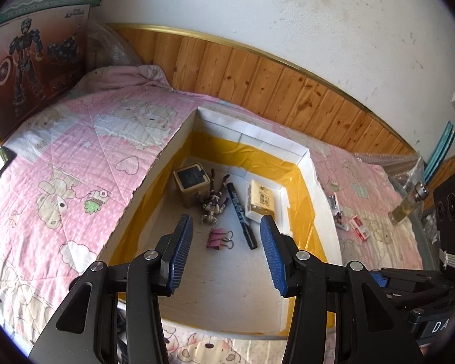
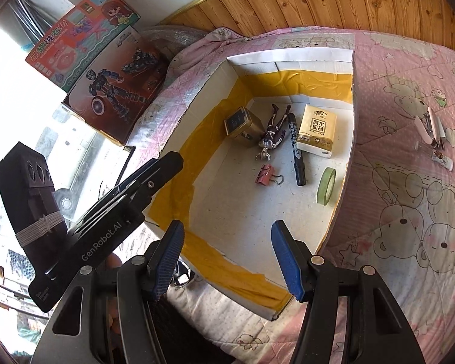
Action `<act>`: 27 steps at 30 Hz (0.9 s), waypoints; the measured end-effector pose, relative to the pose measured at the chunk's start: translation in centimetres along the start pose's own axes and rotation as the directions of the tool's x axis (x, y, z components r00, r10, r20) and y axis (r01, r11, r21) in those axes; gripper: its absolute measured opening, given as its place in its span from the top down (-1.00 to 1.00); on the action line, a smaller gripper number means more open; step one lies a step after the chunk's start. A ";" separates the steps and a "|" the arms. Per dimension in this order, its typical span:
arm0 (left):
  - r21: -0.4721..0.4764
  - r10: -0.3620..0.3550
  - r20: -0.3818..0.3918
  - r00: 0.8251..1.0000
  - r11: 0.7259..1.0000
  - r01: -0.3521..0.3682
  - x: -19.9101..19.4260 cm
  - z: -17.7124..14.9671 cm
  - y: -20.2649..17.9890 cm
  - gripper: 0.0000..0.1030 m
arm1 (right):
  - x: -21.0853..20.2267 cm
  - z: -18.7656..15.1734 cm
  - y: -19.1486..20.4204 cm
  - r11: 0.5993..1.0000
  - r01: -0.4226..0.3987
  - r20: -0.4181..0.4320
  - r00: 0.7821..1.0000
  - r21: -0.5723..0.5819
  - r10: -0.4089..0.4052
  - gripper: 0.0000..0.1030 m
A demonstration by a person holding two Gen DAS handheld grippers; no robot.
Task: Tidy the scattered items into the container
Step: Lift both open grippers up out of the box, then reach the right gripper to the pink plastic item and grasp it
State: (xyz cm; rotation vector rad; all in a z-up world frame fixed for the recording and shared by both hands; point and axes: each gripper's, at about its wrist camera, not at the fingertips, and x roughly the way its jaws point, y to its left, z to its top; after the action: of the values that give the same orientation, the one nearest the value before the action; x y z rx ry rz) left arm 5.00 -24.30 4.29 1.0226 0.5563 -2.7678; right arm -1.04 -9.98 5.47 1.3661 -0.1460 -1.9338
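- Left gripper [image 1: 226,230] tilted downward over the near part of the container [image 1: 306,154], blue-padded jaws standing apart with nothing between them.
- Right gripper [image 2: 227,236] likewise angled down above the near end of the same box, jaws spread wide and empty; body of the left gripper seen crossing the lower left of the right wrist view.
- Inside on the pale floor, nearest: pink binder clip [image 1: 218,238], lying just beside the black marker [image 1: 241,215].
- Green tape roll [image 2: 326,185] standing on edge against the right wall, seen only in the right wrist view.
- Farther in: small toy figure [image 1: 214,201] between the marker and a gold tin [image 1: 192,186]; tissue pack [image 1: 260,201] on the marker's other side, near the right wall.
- Outside on the pink quilt [image 1: 75,157], right of the box: stapler [image 2: 430,126], a red-and-white small box [image 1: 359,227], and a small capped glass bottle [image 1: 408,201], possibly perfume, hard to tell at the distorted edge.
- Farthest: toy boxes [image 2: 112,85] beyond the quilt's left corner, wooden panelling [image 1: 257,75] behind.
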 end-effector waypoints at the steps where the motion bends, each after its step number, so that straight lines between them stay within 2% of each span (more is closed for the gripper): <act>1: 0.003 -0.004 -0.004 1.000 1.000 0.004 -0.2 -0.4 -0.2 0.05 | -0.2 -0.3 0.0 1.000 -0.004 0.004 1.000 -0.003 0.004 -0.18; 11: 0.091 -0.033 0.003 0.999 0.995 0.033 -2.3 -2.8 -3.6 0.05 | -2.3 -3.6 -0.8 0.999 0.004 0.057 0.998 -0.037 -0.002 -0.18; 18: 0.096 -0.051 -0.019 0.999 0.994 0.053 -3.1 -3.9 -5.2 0.05 | -4.6 -5.1 -2.5 0.999 0.007 0.109 0.994 -0.033 -0.003 -0.18; 24: 0.110 -0.083 -0.022 0.996 0.990 0.085 -3.8 -4.3 -7.5 0.05 | -6.3 -6.0 -5.2 1.000 -0.012 0.149 0.989 0.018 0.010 -0.18; 27: 0.125 -0.106 -0.031 0.994 0.986 0.109 -3.9 -4.5 -9.2 0.05 | -7.1 -6.3 -6.8 0.999 -0.010 0.179 0.984 0.046 0.002 -0.04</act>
State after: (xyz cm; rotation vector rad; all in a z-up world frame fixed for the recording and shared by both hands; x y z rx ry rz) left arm 8.31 -14.13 6.36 1.0837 0.4566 -2.9226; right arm 1.88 1.31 4.93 1.2182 -0.2827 -2.0581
